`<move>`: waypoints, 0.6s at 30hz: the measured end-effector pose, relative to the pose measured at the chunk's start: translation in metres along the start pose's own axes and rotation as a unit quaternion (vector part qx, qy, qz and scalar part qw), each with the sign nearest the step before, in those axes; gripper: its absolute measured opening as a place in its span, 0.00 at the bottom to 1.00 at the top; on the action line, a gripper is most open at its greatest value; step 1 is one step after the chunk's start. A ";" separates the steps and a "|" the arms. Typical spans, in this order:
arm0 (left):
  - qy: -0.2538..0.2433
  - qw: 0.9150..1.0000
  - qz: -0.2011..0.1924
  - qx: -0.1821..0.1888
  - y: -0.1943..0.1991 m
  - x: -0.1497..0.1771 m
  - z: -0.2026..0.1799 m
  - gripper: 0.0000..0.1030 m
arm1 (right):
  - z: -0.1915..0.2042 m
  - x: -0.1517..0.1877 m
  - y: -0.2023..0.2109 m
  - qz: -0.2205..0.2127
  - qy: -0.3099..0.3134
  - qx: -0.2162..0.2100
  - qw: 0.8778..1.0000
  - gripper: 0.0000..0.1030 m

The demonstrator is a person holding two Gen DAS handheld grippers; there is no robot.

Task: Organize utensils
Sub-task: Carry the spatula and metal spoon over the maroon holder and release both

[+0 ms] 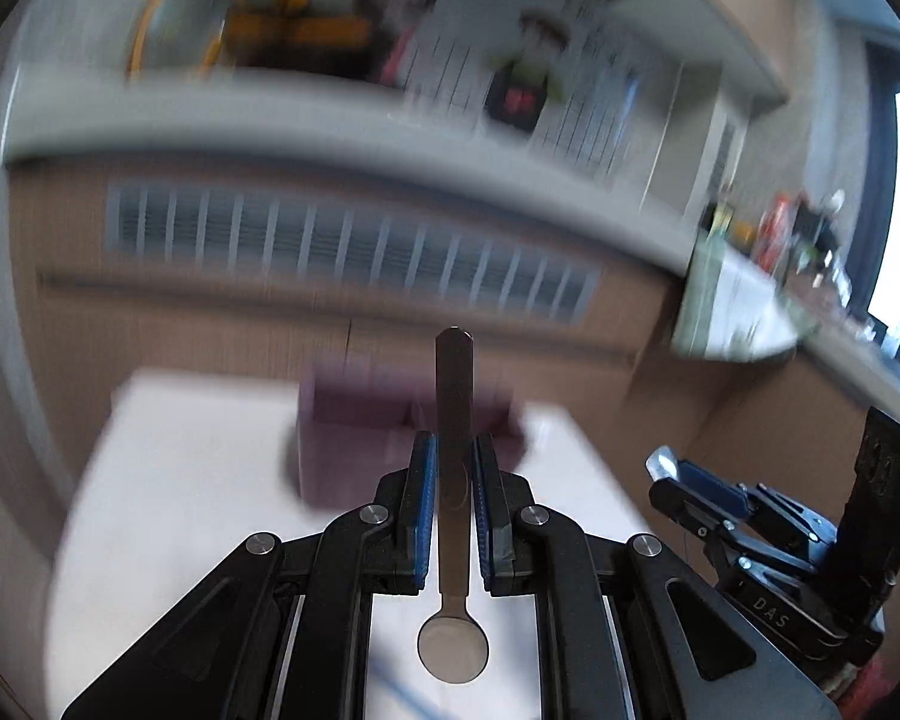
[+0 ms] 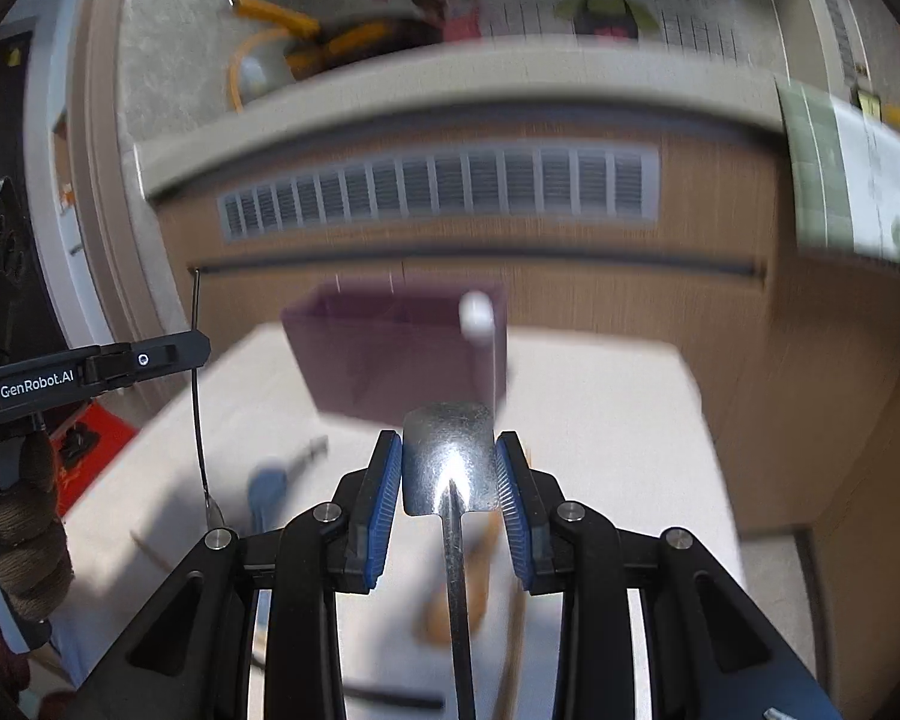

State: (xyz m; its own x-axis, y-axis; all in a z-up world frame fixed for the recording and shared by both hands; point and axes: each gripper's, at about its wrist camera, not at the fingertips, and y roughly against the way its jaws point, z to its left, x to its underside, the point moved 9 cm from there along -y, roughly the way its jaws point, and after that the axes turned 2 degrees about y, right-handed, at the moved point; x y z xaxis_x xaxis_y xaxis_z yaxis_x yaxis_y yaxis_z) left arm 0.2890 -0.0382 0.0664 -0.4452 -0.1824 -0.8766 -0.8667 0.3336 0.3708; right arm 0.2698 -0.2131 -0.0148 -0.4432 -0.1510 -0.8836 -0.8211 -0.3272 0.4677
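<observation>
Reading "GenRobot.AI" on left gripper (image 2: 201, 348) side.

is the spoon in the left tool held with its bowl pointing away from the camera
No, the spoon sits between the left tool pads with its round bowl toward the camera and its handle pointing away, toward the purple box.

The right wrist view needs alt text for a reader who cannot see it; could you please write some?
The right hand-held gripper holds a shiny metal spatula by its blade, handle trailing toward the camera. Ahead, a purple box stands on a white table, blurred. The left hand-held gripper enters at the left edge.
</observation>
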 end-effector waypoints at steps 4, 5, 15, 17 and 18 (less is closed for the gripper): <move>-0.007 0.997 -0.076 -0.003 0.005 -0.071 -0.007 0.12 | 0.009 -0.098 0.027 -0.108 0.033 -0.007 0.994 0.28; 0.001 0.997 -0.078 -0.005 -0.001 -0.080 -0.005 0.12 | 0.010 -0.119 0.030 -0.128 0.032 -0.010 0.991 0.28; 0.051 0.995 -0.074 -0.047 -0.099 -0.078 0.058 0.12 | 0.002 -0.173 -0.061 -0.150 -0.046 -0.032 0.987 0.29; 0.058 0.995 -0.062 -0.045 -0.116 -0.069 0.066 0.12 | 0.000 -0.170 -0.088 -0.144 -0.061 -0.018 0.988 0.29; 0.063 0.996 -0.053 -0.046 -0.128 -0.064 0.071 0.12 | 0.001 -0.167 -0.098 -0.140 -0.063 -0.012 0.988 0.29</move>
State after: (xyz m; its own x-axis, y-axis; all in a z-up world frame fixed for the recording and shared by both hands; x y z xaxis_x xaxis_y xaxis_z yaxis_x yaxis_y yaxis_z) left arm 0.4445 -0.0038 0.0532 -0.3702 -0.3285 -0.8689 -0.9246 0.2205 0.3106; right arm 0.4237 -0.1550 0.0874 -0.2431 0.0662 -0.9677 -0.9094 -0.3626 0.2036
